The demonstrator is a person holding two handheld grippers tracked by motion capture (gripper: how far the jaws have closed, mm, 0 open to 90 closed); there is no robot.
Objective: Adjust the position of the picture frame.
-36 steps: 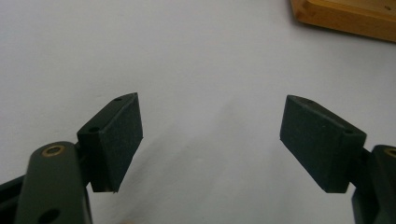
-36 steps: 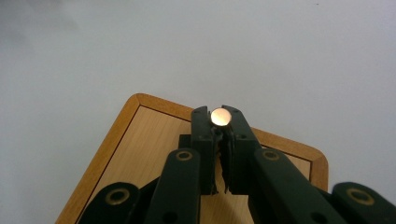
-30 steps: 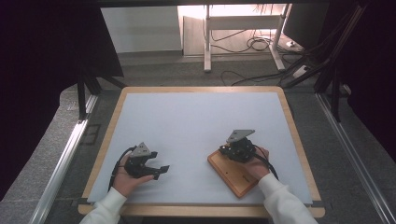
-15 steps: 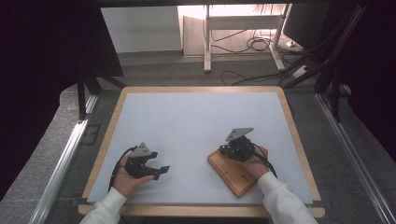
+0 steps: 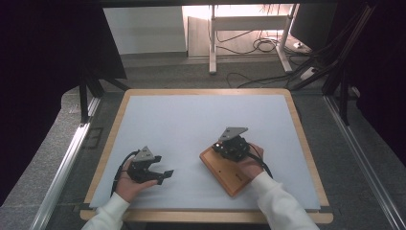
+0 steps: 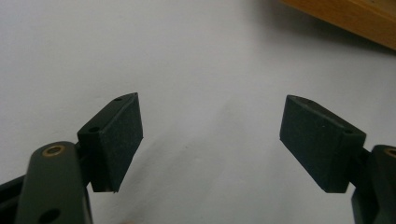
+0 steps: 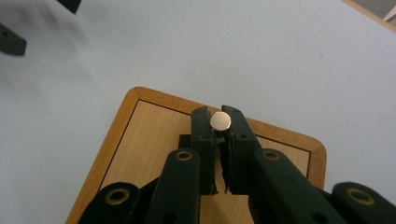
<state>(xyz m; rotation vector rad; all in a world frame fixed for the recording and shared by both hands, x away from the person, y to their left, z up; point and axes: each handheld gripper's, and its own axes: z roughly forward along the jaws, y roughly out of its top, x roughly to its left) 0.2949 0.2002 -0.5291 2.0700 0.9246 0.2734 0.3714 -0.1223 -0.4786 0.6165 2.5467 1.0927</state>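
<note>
A wooden board (image 5: 229, 173) with a darker rim lies on the white mat at the front right. My right gripper (image 5: 219, 146) hovers over its far left part, held by a hand in a white sleeve. In the right gripper view the jaws of my right gripper (image 7: 220, 113) stand shut on a small pin with a round brass-coloured head (image 7: 220, 121), above the board (image 7: 140, 140). My left gripper (image 5: 163, 166) rests low at the front left, pointing right toward the board. Its jaws (image 6: 210, 135) stand wide apart over bare mat, with the board's edge (image 6: 345, 14) beyond.
The white mat (image 5: 201, 120) covers a wood-rimmed table (image 5: 306, 143). Metal rails (image 5: 67, 158) run along both sides. Beyond the far edge are desk legs (image 5: 211, 43) and cables on the floor (image 5: 263, 45).
My right gripper has shifted a little to the left and lifted slightly over the board, jaws staying shut on the pin. The left hand has kept still.
</note>
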